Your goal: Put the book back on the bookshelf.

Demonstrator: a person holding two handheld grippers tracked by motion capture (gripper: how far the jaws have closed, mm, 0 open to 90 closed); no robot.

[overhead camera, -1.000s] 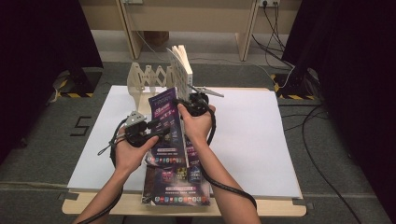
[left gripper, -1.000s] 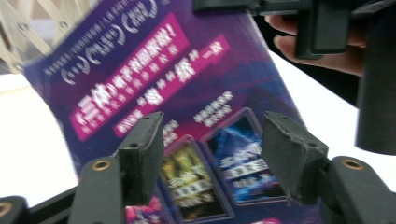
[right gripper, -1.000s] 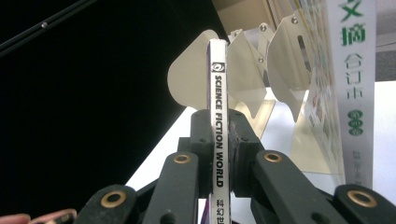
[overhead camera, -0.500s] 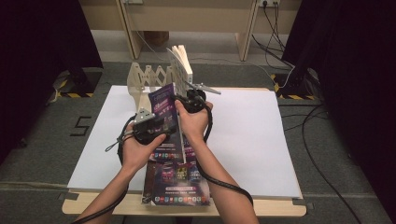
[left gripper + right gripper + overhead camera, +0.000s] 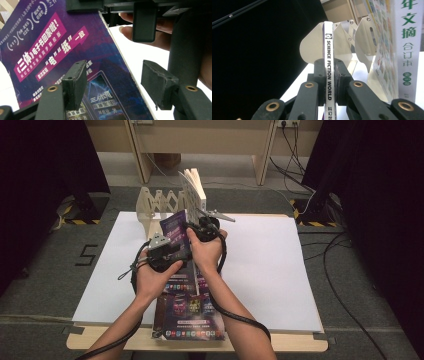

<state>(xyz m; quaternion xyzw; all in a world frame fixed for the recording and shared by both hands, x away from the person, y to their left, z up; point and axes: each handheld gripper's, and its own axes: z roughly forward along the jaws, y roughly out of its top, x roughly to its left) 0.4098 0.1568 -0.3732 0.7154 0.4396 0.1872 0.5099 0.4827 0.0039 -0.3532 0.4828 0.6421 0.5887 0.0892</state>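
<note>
A purple magazine stands tilted on edge above the white table top. My right gripper is shut on it; in the right gripper view its jaws clamp the white spine printed "SCIENCE FICTION WORLD". My left gripper is just left of the magazine, with its jaws aimed at the cover. In the left gripper view the two black pads stand apart. The purple cover and its edge lie behind the gap, untouched. The hand on the right gripper shows beyond.
A second purple magazine lies flat at the table's near edge, under the forearms. A wooden slotted rack stands at the back, with a white book upright in it. Its dividers stand just behind the held spine.
My left hand has moved right and slightly up, closer to the upright magazine. The right hand and the magazine have kept their place.
</note>
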